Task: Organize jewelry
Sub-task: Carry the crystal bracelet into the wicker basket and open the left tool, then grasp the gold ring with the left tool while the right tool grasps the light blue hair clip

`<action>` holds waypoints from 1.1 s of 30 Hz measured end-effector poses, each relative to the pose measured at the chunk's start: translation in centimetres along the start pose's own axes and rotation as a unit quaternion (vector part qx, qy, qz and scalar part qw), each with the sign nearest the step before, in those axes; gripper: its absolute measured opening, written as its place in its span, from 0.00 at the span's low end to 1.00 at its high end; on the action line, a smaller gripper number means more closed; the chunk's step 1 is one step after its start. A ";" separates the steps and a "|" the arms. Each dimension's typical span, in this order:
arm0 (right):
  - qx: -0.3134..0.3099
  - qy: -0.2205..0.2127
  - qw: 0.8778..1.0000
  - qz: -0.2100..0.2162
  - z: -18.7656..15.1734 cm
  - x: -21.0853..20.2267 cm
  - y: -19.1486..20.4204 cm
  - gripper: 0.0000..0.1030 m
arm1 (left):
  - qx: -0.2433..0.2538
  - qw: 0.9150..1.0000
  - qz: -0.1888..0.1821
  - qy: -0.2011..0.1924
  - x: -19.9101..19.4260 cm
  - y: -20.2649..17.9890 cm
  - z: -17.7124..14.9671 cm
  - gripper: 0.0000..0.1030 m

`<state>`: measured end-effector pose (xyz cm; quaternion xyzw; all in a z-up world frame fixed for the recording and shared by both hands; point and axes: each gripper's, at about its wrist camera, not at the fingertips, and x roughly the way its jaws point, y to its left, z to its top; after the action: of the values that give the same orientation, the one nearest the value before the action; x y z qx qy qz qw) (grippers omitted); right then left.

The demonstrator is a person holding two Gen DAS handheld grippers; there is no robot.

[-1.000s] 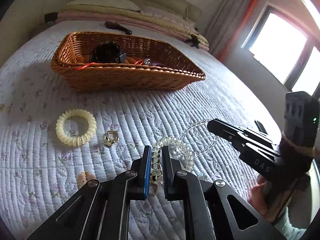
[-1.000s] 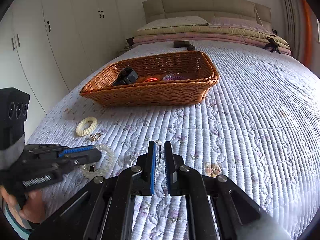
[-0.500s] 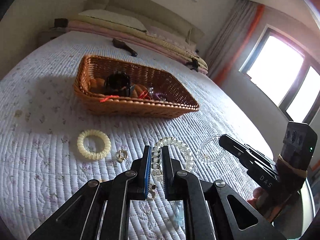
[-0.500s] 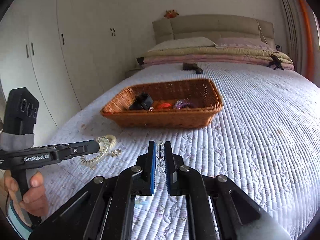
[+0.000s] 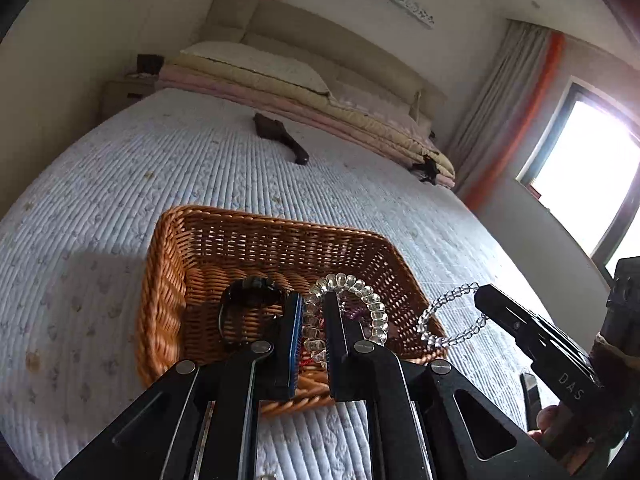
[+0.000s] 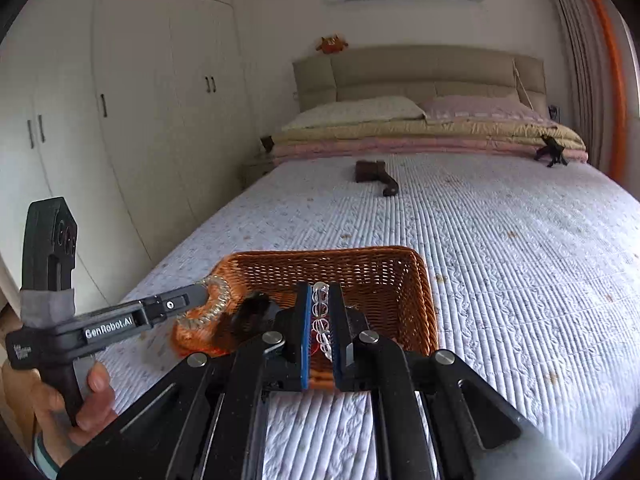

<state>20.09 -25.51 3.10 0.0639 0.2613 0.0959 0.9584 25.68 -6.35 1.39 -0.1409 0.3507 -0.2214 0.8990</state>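
Note:
Over the near end of a woven wicker basket [image 5: 272, 216] my left gripper [image 5: 313, 300] is shut on a clear coiled bracelet [image 5: 360, 286], which loops up above the fingers. To its right, my right gripper [image 5: 482, 294] holds a clear bead bracelet [image 5: 423, 317] that dangles by the basket's right rim. In the right wrist view the right gripper [image 6: 320, 292] is shut on those beads [image 6: 320, 326] above the basket [image 6: 340, 252]. The left gripper [image 6: 200, 292] carries the coil [image 6: 218, 304] at the basket's left corner. A black item [image 5: 252, 296] and red and purple pieces lie inside.
The basket sits on a quilted white bedspread [image 6: 520, 260]. A dark brown object [image 6: 374, 174] lies farther up the bed, before stacked pillows and folded blankets [image 6: 420, 128]. White wardrobes [image 6: 120, 120] line the left, a bright window [image 5: 580, 172] the right. A hand [image 6: 92, 392] grips the left tool.
Both grippers rose from the quilt with their bracelets and travelled forward to the basket. The cream coil ring and small gold piece on the quilt have dropped out of view.

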 end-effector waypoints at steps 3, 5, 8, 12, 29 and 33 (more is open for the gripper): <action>0.020 0.024 0.999 -0.007 0.3 3.1 -1.2 0.10 | 0.019 0.999 0.028 0.011 2.7 -0.8 0.0 0.10; 0.033 0.036 0.999 -0.004 0.1 4.6 -2.0 0.10 | 0.032 0.999 0.035 0.016 4.2 -1.4 -0.1 0.10; 0.053 0.054 0.997 -0.009 -0.3 6.5 -3.3 0.10 | 0.042 0.998 0.043 0.027 5.4 -1.8 -0.3 0.10; 0.074 0.074 0.994 -0.020 -1.2 7.9 -5.2 0.10 | 0.067 0.996 0.051 0.042 6.8 -2.4 -0.8 0.10; 0.102 0.035 0.994 -0.016 -1.9 1.9 -5.7 0.32 | 0.097 0.995 0.000 -0.002 -0.6 -3.3 -1.0 0.41; 0.080 0.004 0.997 -0.013 -3.7 -2.8 -3.5 0.32 | 0.095 0.995 -0.011 -0.034 -6.5 -2.2 -2.4 0.44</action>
<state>16.39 -29.28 0.66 0.1365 0.2729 0.0623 0.9503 19.12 -5.26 4.31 -0.0662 0.2958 -0.2591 0.9171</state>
